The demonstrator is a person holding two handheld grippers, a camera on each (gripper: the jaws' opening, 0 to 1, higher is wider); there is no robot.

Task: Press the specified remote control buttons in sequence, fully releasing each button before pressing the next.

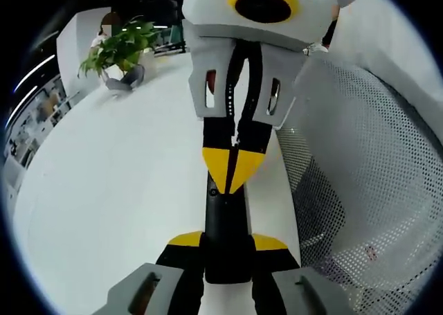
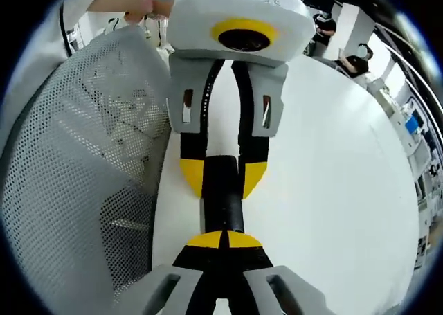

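A slim black remote control (image 1: 225, 218) is held lengthwise above the white table (image 1: 118, 190). My left gripper (image 1: 227, 242) is shut on its near end, one yellow tip on each side edge. My right gripper (image 1: 232, 168) comes in from the opposite side with its jaws shut. Its joined yellow tips rest on the remote's upper face. In the right gripper view the same remote (image 2: 223, 197) runs from my right gripper (image 2: 225, 240) up to the left gripper (image 2: 223, 176) clamping it. The buttons are too dark to make out.
A grey mesh chair back (image 1: 367, 176) stands close beside the table edge, also in the right gripper view as the chair back (image 2: 83, 156). A potted plant (image 1: 121, 48) sits at the table's far end. People sit at desks (image 2: 356, 64) in the background.
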